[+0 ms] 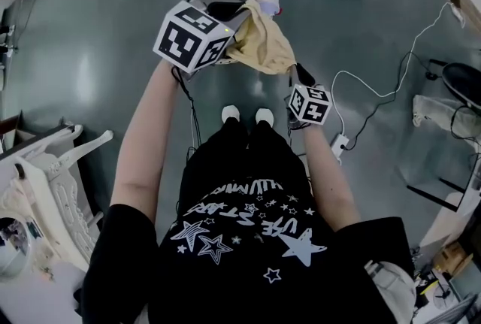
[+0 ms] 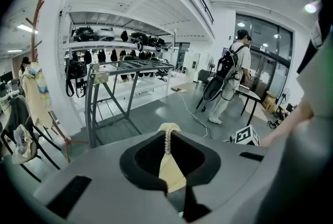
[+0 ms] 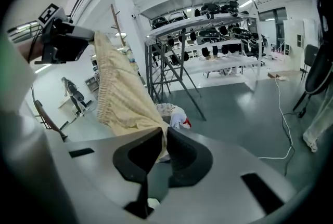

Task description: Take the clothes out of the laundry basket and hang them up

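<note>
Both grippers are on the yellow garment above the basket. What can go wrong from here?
The left gripper pinches only a thin gathered edge of the yellow garment; it may slip out. A white cable and power strip lie near the person's feet: a possible trip hazard when walking off.

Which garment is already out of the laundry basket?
The pale yellow garment, held up between the left gripper and right gripper; the white-and-red garment rests on the laundry basket.

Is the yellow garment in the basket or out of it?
Out. The yellow garment hangs in the air, held by the left gripper and right gripper, both shut on it; the basket sits on the floor beyond.
</note>
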`<control>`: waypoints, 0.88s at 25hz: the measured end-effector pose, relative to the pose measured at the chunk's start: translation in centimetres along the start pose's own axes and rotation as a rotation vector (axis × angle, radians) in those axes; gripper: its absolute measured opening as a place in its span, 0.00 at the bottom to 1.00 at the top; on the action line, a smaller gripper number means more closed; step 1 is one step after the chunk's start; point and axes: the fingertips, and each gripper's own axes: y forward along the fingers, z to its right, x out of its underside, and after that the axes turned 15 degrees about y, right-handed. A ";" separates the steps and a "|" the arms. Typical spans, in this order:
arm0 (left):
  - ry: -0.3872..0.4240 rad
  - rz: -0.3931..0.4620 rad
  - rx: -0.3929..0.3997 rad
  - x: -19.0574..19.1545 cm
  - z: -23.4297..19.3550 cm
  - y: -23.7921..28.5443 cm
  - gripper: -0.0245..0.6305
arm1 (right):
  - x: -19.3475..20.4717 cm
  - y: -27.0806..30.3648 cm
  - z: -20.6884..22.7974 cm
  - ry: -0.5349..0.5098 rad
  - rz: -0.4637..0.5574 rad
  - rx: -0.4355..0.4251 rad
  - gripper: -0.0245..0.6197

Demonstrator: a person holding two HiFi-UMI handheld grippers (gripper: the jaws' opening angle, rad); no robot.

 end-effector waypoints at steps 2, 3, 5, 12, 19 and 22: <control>-0.001 0.001 0.003 -0.5 0.5 0.3 0.11 | 0.5 -0.2 0.3 -0.002 -0.013 0.003 0.12; -0.002 0.002 0.005 -0.8 0.7 0.4 0.11 | 0.7 -0.3 0.5 0.002 -0.019 0.006 0.14; -0.002 0.005 0.007 -1.4 1.1 0.8 0.11 | 1.0 -0.8 1.1 0.012 -0.030 0.018 0.18; 0.009 -0.004 -0.001 -3.1 2.0 2.6 0.11 | 0.2 -4.3 0.2 -0.039 0.006 -0.002 0.20; 0.034 -0.023 -0.017 -4.4 2.4 4.1 0.11 | -0.8 -5.9 -6.8 -0.077 0.039 -0.129 0.20; 0.048 -0.032 -0.014 -4.9 2.5 4.6 0.11 | -0.6 -5.3 -9.3 -0.162 0.038 -0.146 0.20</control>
